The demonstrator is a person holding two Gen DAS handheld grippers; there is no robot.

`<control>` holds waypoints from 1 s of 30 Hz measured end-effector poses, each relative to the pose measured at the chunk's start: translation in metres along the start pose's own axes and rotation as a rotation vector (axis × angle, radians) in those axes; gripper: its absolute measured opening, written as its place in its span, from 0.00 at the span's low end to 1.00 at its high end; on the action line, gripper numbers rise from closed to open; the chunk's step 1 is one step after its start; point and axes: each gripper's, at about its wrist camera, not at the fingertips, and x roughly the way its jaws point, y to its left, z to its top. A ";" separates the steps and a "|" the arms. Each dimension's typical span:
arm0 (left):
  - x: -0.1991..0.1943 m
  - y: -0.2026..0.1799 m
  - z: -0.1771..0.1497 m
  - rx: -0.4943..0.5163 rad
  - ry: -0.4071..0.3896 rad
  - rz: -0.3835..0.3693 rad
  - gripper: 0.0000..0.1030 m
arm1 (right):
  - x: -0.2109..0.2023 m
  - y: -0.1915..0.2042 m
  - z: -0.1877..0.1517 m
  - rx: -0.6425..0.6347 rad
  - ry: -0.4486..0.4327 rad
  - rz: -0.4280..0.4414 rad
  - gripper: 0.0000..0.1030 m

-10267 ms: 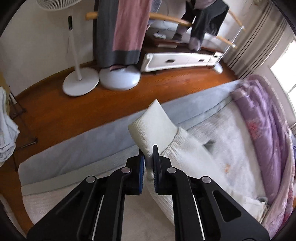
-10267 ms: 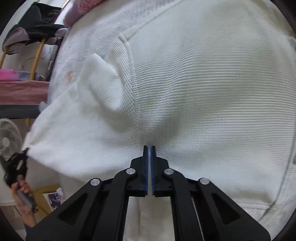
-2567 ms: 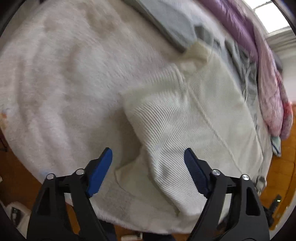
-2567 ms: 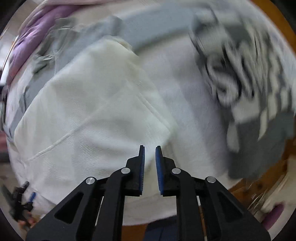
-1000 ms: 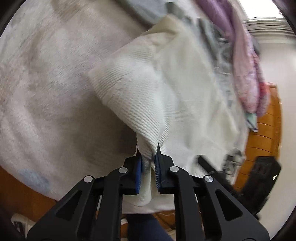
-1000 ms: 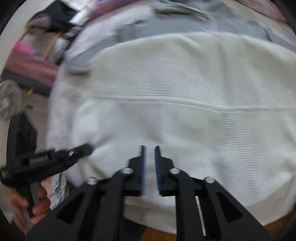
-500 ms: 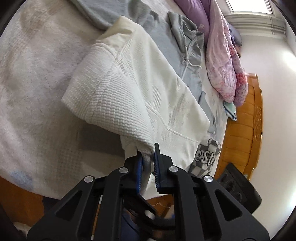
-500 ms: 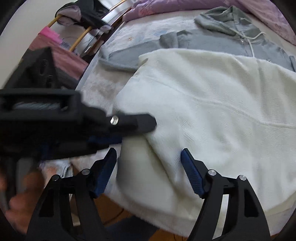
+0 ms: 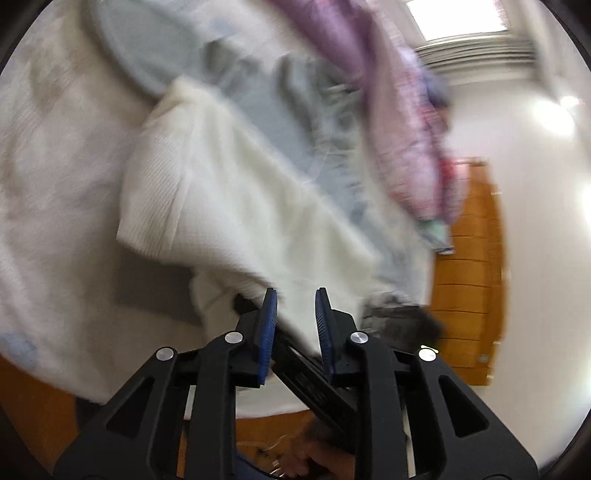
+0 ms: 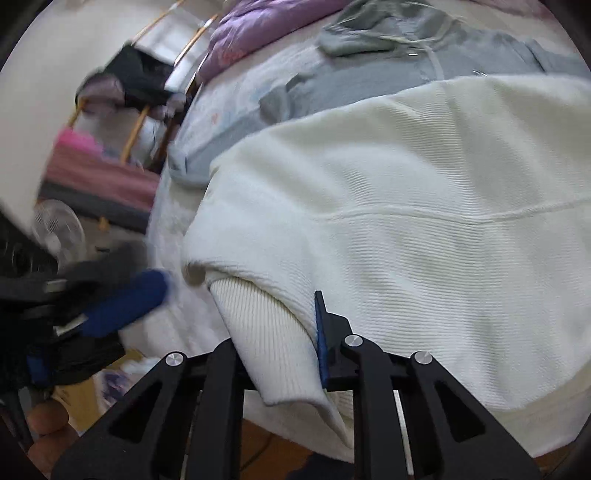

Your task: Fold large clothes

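the cream ribbed-knit sweater (image 10: 424, 192) lies spread on the fuzzy white blanket (image 9: 55, 206), beside a soft grey hoodie (image 10: 424, 48). the right gripper (image 10: 275, 343) clamps its ribbed cuff (image 10: 266, 332) (one finger hidden by cloth). the left gripper (image 9: 293, 325) stands slightly parted, gripping nothing.

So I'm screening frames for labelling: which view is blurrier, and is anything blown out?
Left wrist view: heavy motion smear across the white sweater and grey hoodie; the window is blown out. Right wrist view: sweater knit crisp, with only the left gripper and the room's left edge smeared.
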 end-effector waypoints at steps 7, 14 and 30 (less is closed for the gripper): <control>-0.022 -0.031 -0.004 0.012 -0.174 -0.076 0.31 | -0.081 -0.066 0.010 0.220 -0.126 0.197 0.13; 0.009 -0.024 -0.006 -0.051 -0.189 0.020 0.36 | -0.155 -0.185 -0.016 0.606 -0.330 0.358 0.13; 0.197 -0.037 -0.027 0.093 0.148 0.349 0.75 | -0.155 -0.288 -0.074 0.872 -0.314 0.111 0.12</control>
